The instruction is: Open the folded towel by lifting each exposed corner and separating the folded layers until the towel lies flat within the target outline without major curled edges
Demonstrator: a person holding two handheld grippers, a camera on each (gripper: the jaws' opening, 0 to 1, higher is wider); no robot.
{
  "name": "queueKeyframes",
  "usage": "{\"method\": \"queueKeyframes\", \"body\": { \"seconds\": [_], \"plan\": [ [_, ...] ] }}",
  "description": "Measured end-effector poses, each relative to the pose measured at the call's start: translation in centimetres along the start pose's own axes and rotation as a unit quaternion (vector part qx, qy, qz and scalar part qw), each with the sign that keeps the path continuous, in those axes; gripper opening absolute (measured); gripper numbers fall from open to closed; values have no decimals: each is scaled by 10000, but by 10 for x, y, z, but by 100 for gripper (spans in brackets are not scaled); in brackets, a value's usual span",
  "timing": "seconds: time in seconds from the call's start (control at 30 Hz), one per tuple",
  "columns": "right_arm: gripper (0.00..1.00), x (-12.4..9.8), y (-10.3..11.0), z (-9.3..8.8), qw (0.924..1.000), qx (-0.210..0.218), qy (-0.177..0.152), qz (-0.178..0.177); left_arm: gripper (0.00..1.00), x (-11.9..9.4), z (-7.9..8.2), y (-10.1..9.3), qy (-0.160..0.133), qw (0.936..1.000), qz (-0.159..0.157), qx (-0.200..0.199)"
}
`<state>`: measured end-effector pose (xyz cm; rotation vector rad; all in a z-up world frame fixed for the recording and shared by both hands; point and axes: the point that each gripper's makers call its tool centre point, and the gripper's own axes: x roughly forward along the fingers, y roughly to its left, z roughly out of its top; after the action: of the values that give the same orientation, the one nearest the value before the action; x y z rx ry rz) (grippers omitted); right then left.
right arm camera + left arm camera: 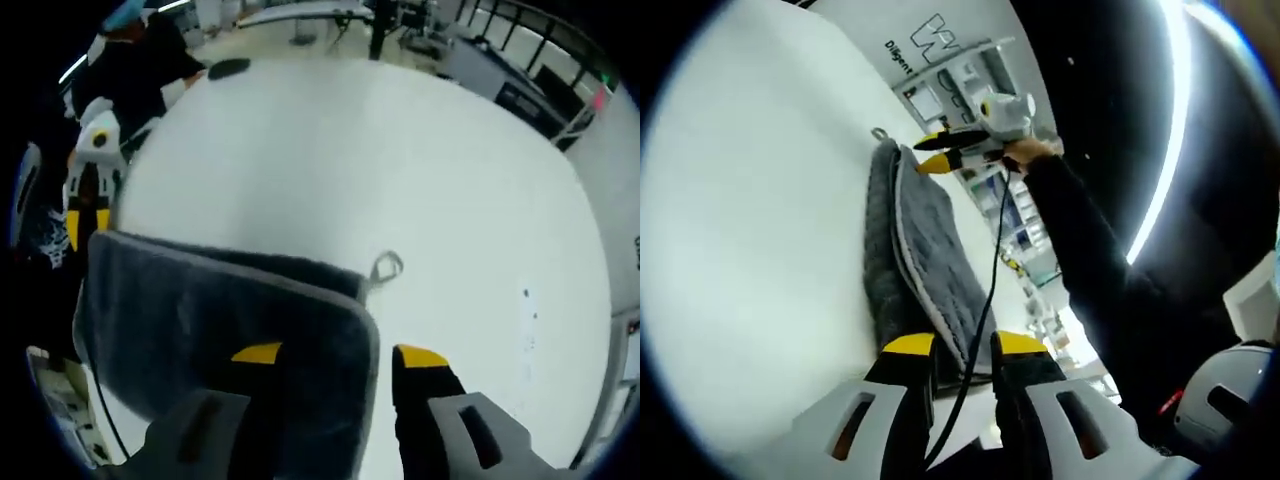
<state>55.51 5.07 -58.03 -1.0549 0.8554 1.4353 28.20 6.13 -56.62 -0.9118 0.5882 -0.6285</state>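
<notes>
Left gripper view looks along the left tool, whose yellow-tipped jaws rise from the bottom edge and stand close around the near end of the dark grey towel; I cannot tell whether they pinch the cloth or only frame it. The towel lies folded on the white surface, its lighter quilted top layer edged with pale piping, and a small hanging loop sticks out at its far corner. At that far end the right tool (held by a person's hand on a dark sleeve) has its yellow tips at the towel's corner. A black cable trails from it across the towel.

Right gripper view shows the right tool with jaws spread, one tip over the towel and the other beside its edge on the surface. The loop lies just past the corner. The left tool stands at the towel's far left end.
</notes>
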Motion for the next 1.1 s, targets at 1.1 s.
{"method": "queueKeyframes", "body": {
  "seconds": [1.1],
  "plan": [
    [19,0,0,0,9996,-284,-43,-43,2,-1,-4,3,-11,9995,0,306]
  ]
}}
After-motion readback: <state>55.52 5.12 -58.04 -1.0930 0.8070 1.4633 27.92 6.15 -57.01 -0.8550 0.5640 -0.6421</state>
